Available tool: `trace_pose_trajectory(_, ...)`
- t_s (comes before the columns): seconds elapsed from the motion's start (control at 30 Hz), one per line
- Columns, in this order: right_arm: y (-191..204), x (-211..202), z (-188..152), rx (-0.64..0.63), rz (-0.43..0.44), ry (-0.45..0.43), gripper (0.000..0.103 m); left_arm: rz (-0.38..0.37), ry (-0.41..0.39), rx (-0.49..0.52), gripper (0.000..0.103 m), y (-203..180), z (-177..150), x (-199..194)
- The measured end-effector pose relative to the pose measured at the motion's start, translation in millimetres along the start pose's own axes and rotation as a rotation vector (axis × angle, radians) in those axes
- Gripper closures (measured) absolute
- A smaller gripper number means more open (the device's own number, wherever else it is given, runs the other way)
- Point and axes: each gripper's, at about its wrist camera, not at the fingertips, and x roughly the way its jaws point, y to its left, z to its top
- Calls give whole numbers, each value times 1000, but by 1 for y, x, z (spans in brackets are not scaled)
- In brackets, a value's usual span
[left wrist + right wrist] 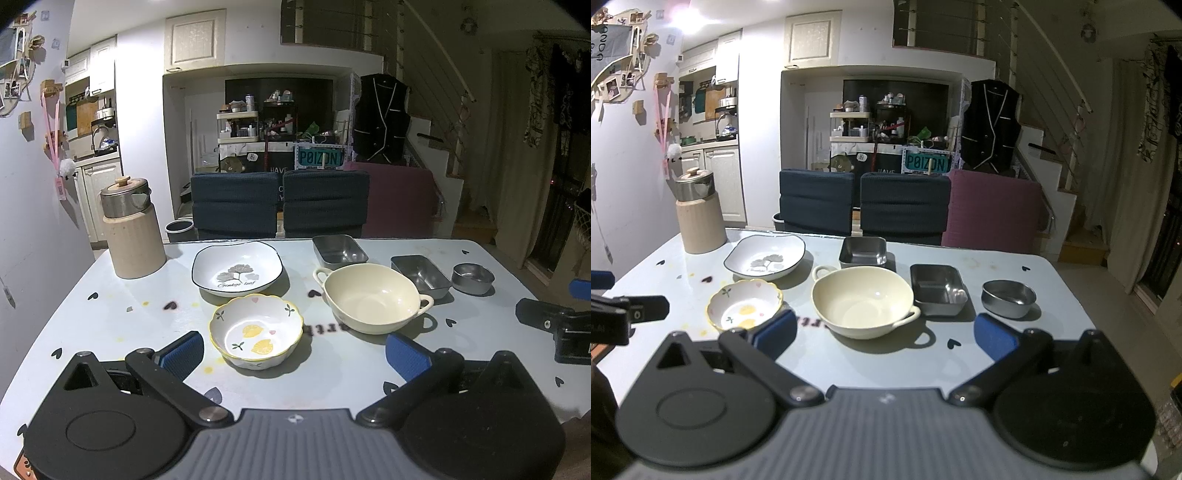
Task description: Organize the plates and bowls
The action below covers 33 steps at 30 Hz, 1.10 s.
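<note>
A: Lemon bowl (256,331) nearest, on the worktop (110,325), squarely ahead of the left tool (293,350). Leaf plate (237,268) just behind it, apart by a sliver.

B: Cream two-handled bowl (863,301) in front of the right tool (884,332). Beyond and to its right, two steel trays (863,252) (937,288) and a round steel bowl (1009,297), all separate, none stacked.

A: Both tools spread wide, holding nothing, low over the near edge.

B: Looks like the very start, then: nothing nested yet, approach only.

A: Next, probably: advance the left tool to straddle the lemon bowl's rim, pinch one wall, lift clear, set down on the leaf plate or inside the cream bowl.

B: Scalloped rim, glazed and slick; worth a deep bite. Steel pieces likely grouped afterwards.

A: Tall beige canister (132,229) at the far left corner, well clear.
</note>
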Motion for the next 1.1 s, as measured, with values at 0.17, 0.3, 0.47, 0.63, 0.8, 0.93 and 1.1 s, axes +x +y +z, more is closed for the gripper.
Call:
trace_pose_trajectory(0.17, 0, 0, 0, 0, -1, 1, 0, 1, 0, -1, 0, -4, 0, 1)
trace_pose_trajectory(0.3, 0, 0, 0, -1, 0, 1, 0, -1, 0, -2, 0, 1, 0, 0)
trace_pose_trajectory(0.47, 0, 0, 1, -1, -1, 2, 0, -2, -1, -3, 0, -2, 0, 1)
trace_pose_trajectory(0.63, 1, 0, -1, -1, -1, 3, 0, -3, 0, -3, 0, 0, 0, 0)
trace_pose_trajectory(0.8, 3, 2, -2, -3, 0, 5, 0, -2, -1, -4, 0, -2, 0, 2)
trace_pose_trajectory(0.93, 4, 1, -3, -3, 0, 5, 0, -3, 0, -4, 0, -4, 0, 2)
trace_pose_trajectory(1.1, 4, 2, -3, -3, 0, 5, 0, -3, -1, -6, 0, -2, 0, 2)
